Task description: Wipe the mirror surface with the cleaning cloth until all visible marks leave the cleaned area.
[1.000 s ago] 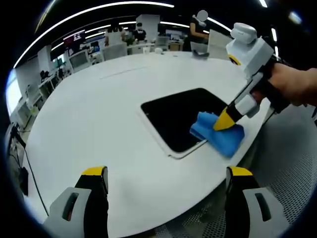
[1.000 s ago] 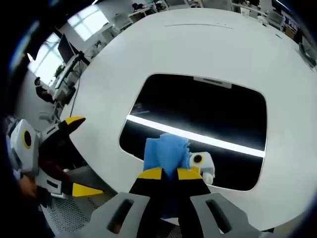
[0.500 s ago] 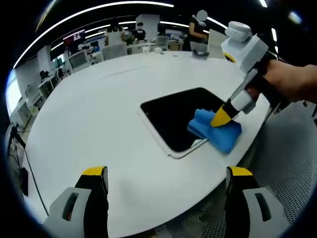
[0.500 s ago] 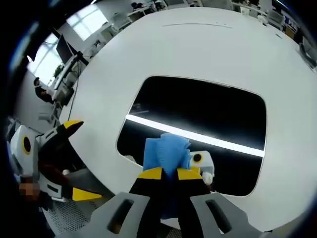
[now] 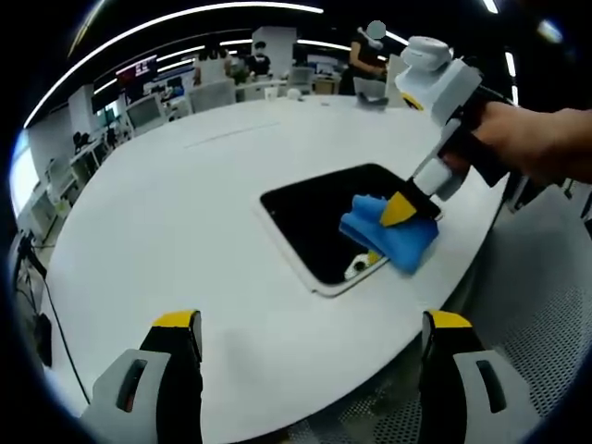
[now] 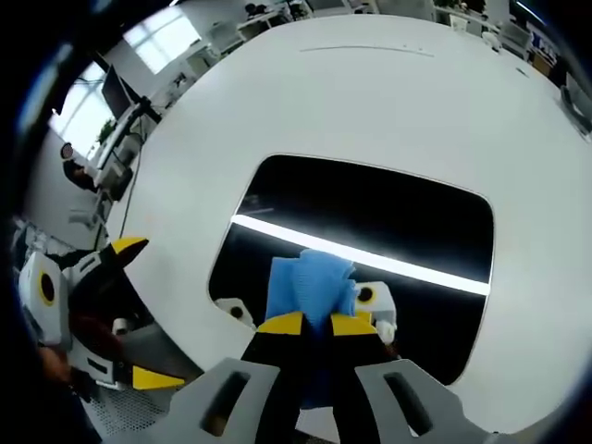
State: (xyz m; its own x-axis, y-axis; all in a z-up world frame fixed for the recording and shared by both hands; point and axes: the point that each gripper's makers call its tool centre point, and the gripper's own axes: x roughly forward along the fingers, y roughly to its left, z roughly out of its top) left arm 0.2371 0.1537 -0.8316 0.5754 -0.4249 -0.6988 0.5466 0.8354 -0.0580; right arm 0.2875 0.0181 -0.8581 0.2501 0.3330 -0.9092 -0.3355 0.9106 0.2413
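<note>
Right tongs (image 6: 311,324) pinch the blue cleaning cloth (image 6: 310,282) against the mirror (image 6: 388,231) on the white bench (image 5: 176,203). Left tongs (image 5: 310,324) hang spread, well apart from the mirror.

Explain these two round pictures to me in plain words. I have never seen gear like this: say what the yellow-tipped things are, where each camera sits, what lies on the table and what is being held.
No robot here: a person holds a hand tool with two yellow-tipped fingers in each hand. A fisheye camera rides on each tool, looking along its fingers.

In the left gripper view, the left gripper hangs open over the white table, holding nothing. Across from it you see the right gripper, with a hand around its handle.

The right gripper view looks down that second tool. Its fingers are shut on a blue cleaning cloth, pressed on the dark mirror, which lies flat near the table edge and reflects a ceiling light strip. The left gripper also appears at the left of this view.
</note>
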